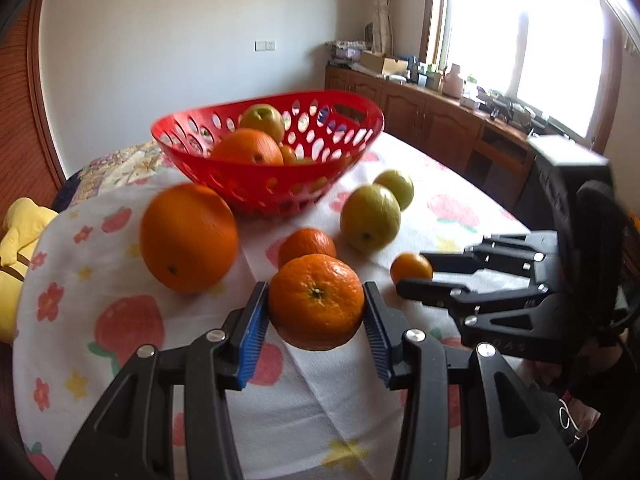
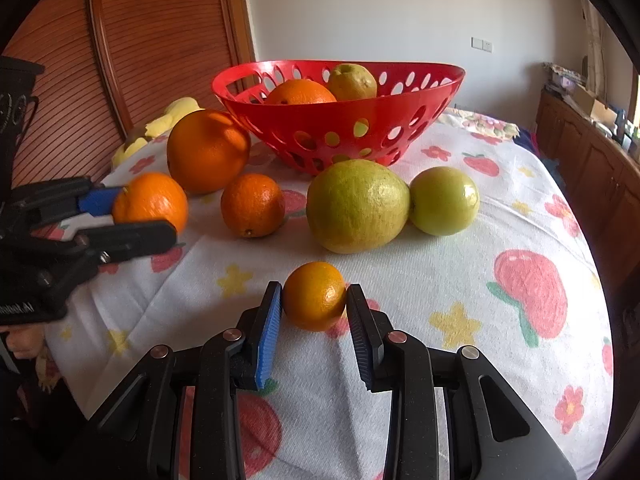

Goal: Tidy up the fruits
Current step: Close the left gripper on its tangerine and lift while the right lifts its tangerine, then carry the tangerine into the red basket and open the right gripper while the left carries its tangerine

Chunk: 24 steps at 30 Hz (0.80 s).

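The left hand-held gripper (image 1: 316, 306) holds a mandarin (image 1: 316, 300) lifted above the tabletop (image 1: 320, 400). The right hand-held gripper (image 2: 314, 300) clamps a small orange (image 2: 314, 296) near the front edge, before the red basket (image 2: 340, 128).

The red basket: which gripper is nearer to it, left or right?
Neither clearly. The left gripper grips a mandarin before the red basket; the right gripper grips a smaller one, similarly far.
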Tool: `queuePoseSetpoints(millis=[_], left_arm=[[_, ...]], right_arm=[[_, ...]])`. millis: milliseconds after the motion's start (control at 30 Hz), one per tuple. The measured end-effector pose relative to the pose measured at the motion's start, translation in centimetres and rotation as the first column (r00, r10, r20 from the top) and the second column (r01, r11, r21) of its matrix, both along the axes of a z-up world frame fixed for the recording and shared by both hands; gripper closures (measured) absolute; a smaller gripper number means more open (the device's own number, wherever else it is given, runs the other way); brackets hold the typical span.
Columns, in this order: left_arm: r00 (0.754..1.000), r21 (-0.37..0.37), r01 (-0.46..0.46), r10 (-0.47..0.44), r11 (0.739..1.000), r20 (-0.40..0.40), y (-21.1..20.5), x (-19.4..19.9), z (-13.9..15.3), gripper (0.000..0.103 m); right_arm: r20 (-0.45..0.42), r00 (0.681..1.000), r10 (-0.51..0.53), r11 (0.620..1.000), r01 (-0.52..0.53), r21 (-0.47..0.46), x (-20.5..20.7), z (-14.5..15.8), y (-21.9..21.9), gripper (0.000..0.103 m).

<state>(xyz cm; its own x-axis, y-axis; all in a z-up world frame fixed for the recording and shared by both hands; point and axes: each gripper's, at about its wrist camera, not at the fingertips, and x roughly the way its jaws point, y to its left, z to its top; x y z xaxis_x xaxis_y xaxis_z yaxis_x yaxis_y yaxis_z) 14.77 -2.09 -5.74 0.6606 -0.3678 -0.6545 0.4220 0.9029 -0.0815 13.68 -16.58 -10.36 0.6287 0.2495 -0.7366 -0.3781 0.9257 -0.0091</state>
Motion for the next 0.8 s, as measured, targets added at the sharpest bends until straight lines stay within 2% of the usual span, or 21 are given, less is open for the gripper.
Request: queuePoseSetpoints(millis=[333,567,800], left_arm=[[0.998,-0.002,-0.013,0.013,1.000,0.064,1.1,0.5,2.7,0.059],[0.995,-0.009,-0.031,0.031,0.999,0.097,1.5,2.1,4.3,0.059],[0.993,-0.004,-0.036,0.036,0.999,0.115,1.6,4.0,5.6,0.059]], right_arm=[[0.033,0.999,0.004,1.000,-0.004,-0.013,-0.3,1.2,0.1,0.071],[0.087,0.996,0.011,1.000,-0.012,0.013,0.5,4.4,-0.7,0.071],[0.138,0.990,0.025,1.000,-0.027,0.012,3.6,7.5,-1.2,0.071]])
